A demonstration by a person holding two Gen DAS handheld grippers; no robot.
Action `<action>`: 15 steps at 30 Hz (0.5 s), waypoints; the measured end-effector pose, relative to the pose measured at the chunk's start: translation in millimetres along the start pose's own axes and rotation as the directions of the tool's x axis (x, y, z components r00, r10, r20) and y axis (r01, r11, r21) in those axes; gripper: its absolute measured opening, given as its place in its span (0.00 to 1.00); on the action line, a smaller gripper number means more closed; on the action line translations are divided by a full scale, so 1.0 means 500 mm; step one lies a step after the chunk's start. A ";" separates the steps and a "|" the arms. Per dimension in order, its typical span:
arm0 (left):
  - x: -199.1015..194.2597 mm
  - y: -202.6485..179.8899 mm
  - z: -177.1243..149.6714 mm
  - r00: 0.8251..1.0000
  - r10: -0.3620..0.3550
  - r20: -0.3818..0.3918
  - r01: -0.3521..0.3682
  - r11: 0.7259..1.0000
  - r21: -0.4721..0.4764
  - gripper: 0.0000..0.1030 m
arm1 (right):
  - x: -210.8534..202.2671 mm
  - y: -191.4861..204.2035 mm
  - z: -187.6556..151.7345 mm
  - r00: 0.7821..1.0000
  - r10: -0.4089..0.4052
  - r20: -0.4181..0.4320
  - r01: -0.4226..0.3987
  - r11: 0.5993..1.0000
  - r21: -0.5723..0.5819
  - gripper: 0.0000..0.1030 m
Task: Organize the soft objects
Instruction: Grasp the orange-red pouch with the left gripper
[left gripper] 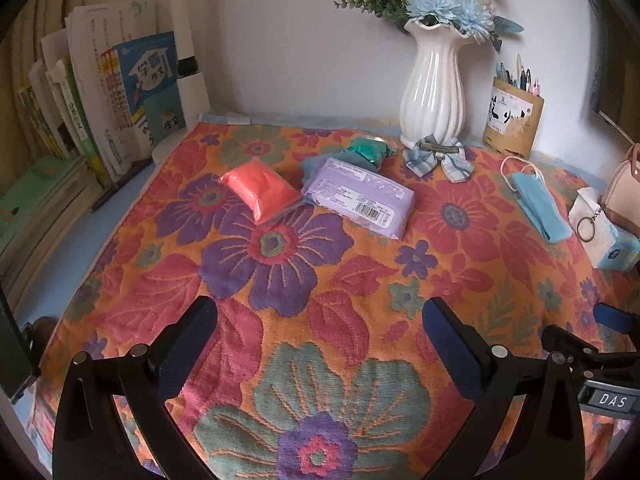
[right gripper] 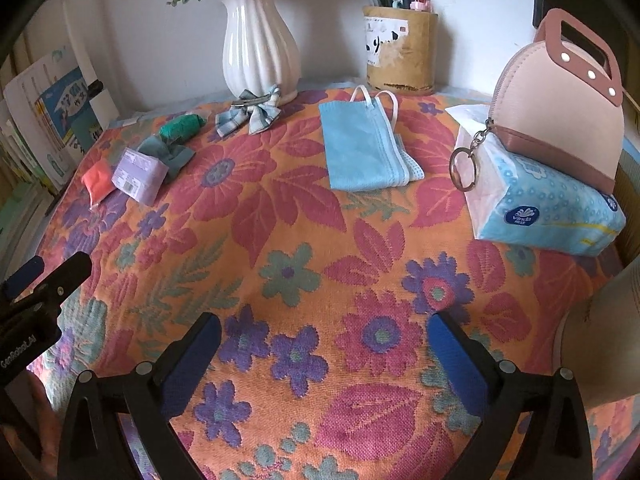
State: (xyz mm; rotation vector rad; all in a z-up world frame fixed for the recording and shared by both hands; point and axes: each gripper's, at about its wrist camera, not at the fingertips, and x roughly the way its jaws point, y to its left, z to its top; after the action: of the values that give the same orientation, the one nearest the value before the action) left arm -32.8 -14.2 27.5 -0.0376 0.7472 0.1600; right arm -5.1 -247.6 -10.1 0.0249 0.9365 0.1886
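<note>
Soft objects lie scattered on the floral-clothed bench [left gripper: 280, 320]: at left a coral packet [left gripper: 260, 192], purple wipes pack [left gripper: 360, 200] and green bundle [left gripper: 368, 150] touch in a loose cluster, then a plaid bow [left gripper: 438, 158], a blue face mask [right gripper: 360, 148], and a tissue pack [right gripper: 552, 208] under a pink pouch [right gripper: 560, 120]. Nothing looks sorted yet, I judge. Left claw [left gripper: 320, 320] and right claw [right gripper: 324, 340] both hover spread wide, holding nothing.

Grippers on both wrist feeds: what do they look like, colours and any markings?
The left gripper and the right gripper match: black curved frames with silver round bolts and dark blue textured finger pads. The right one's body bears a "DAS" label; the left one's reads "GenRobot.AI". No cables or sleeves show.
</note>
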 end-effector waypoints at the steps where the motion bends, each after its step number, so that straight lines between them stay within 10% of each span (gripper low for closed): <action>1: -0.002 0.003 0.000 1.000 0.001 0.006 -0.001 1.000 -0.007 1.00 | 0.001 0.002 0.001 1.000 -0.006 -0.004 0.006 1.000 -0.005 1.00; 15: -0.019 0.200 0.067 0.994 -0.061 -0.086 0.037 0.967 -0.252 0.98 | 0.003 0.027 0.021 0.991 0.032 -0.126 -0.041 0.997 -0.071 1.00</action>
State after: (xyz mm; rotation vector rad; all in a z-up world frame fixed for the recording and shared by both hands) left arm -32.8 86.1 60.9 -0.3060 0.8148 0.2058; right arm 2.3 -233.3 -3.7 -0.0381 1.0540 0.2611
